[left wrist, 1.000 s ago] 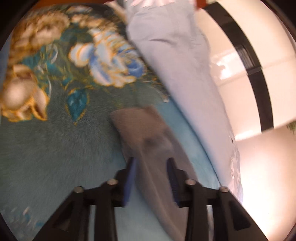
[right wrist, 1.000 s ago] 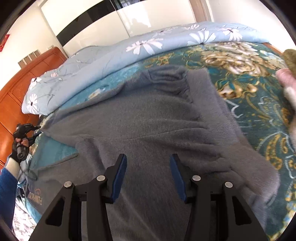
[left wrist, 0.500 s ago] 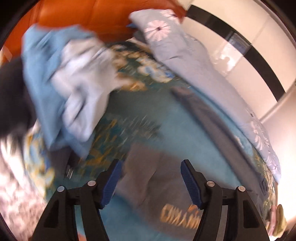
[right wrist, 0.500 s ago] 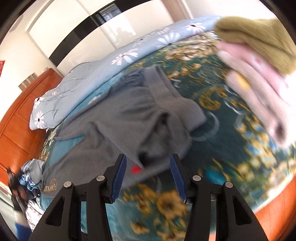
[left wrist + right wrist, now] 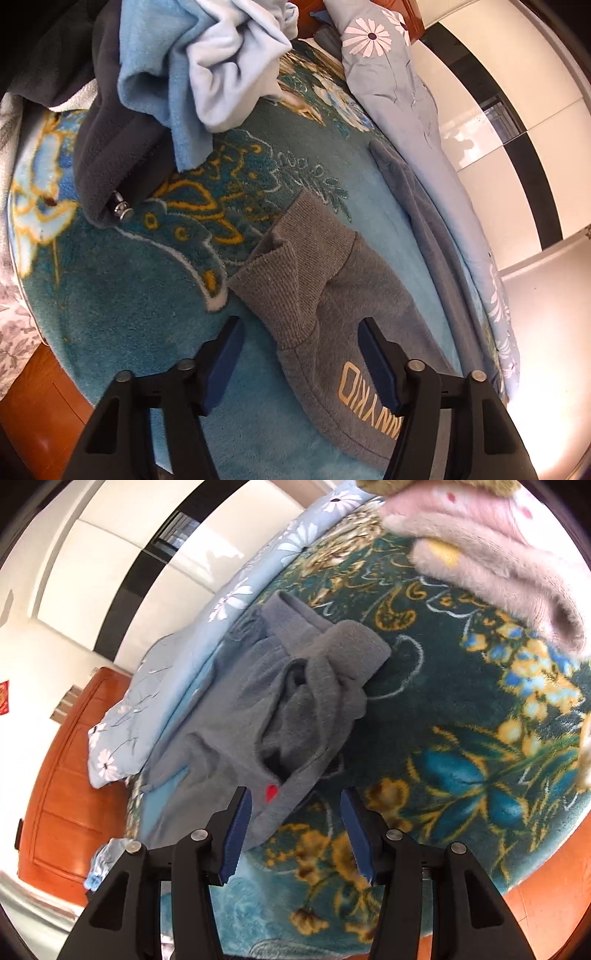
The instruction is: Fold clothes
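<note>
A grey sweatpants garment (image 5: pixel 354 317) with gold lettering lies on the teal floral blanket (image 5: pixel 122 295). Its ribbed cuff (image 5: pixel 295 258) points up-left in the left wrist view. My left gripper (image 5: pixel 299 354) is open, with the jaws on either side of the cuffed leg end, just above it. In the right wrist view the same grey garment (image 5: pixel 295 709) lies bunched, with a small red mark (image 5: pixel 271 792). My right gripper (image 5: pixel 295 823) is open at its near edge, holding nothing.
A pile of light blue clothes (image 5: pixel 207 62) and a dark grey garment (image 5: pixel 110 147) lies at the bed's upper left. A floral blue quilt (image 5: pixel 399 92) runs along the far side. A pink fuzzy garment (image 5: pixel 491 554) lies at the upper right. An orange headboard (image 5: pixel 70 775) stands left.
Both grippers pulled back toward the bed's edges. The left let go of the grey fabric and swung toward the cuffed leg end; the right drew off the garment to its near edge.
</note>
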The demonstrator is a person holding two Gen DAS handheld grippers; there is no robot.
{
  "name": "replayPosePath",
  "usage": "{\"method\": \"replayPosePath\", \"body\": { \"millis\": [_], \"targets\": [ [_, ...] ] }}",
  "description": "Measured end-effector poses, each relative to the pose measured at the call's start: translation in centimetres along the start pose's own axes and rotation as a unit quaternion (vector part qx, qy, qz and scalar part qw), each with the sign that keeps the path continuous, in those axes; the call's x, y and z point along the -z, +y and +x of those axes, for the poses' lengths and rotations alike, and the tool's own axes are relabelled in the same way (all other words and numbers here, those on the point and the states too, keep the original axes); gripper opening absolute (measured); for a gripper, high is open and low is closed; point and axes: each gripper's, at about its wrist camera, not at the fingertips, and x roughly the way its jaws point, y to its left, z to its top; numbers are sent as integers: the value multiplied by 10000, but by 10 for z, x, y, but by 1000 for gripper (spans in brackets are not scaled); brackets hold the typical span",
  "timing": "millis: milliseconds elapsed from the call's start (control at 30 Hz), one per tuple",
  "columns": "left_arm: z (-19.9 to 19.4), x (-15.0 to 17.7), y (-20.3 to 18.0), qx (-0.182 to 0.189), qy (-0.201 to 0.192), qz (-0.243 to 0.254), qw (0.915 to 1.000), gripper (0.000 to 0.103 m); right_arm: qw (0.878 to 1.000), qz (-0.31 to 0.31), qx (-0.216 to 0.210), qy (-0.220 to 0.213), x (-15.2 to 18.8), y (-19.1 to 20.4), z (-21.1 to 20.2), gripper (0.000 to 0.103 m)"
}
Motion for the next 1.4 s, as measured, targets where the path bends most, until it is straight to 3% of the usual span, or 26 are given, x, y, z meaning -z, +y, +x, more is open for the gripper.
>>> {"method": "replayPosePath", "body": {
  "millis": [33,100,133,267,300,333,367,467,500,600,767,867,1000,1067,1133,1200,1400],
  "targets": [
    [0,0,1,-26,8,-27,10000,34,10000,31,-29,-23,-1,-1,2,52],
    [1,-1,6,-98,121,-194,9997,17,9998,147,-118,-28,-3,-2,7,52],
    [2,-2,9,-77,115,-278,9995,13,9996,217,-169,-21,-4,-3,11,52],
    [-9,-6,14,294,9,-546,9981,11,9986,322,-410,26,-7,-1,20,51],
    [-13,-8,14,427,6,-601,9973,11,9985,298,-460,2,-7,1,20,37],
    [-18,-12,13,602,38,-668,9959,11,9984,262,-504,-51,-8,3,18,13],
    [-24,-16,13,795,86,-774,9938,11,9979,272,-588,-86,-10,4,14,8],
    [-39,-34,10,1547,153,-1268,9797,11,9918,365,-1206,-212,-22,10,0,8],
    [-45,-44,4,1638,55,-1306,9778,8,9901,329,-1330,-291,-30,15,-5,8],
    [-57,-82,-34,1484,-404,-975,9833,4,9874,61,-1492,-521,-60,42,-11,8],
    [-57,-134,-99,1110,-954,-364,9886,4,9906,-298,-1199,-584,-106,91,24,8],
    [-45,-116,-100,1005,-657,-43,9928,4,9941,-407,-897,-463,-108,98,44,8],
    [-35,-77,-82,406,-578,412,9967,11,9953,-585,-632,-443,-97,88,51,8],
    [-29,-60,-70,111,-517,526,9972,20,9962,-545,-561,-388,-92,75,49,8],
    [-38,-33,-47,-78,-530,445,9976,52,9968,-483,-528,-344,-89,64,46,8],
    [-42,-11,-26,-226,-583,219,9978,64,9972,-442,-507,-313,-87,58,44,8],
    [-12,29,2,-11,114,-282,9995,69,9972,-443,-592,-117,-73,58,42,9]
  ]
}}
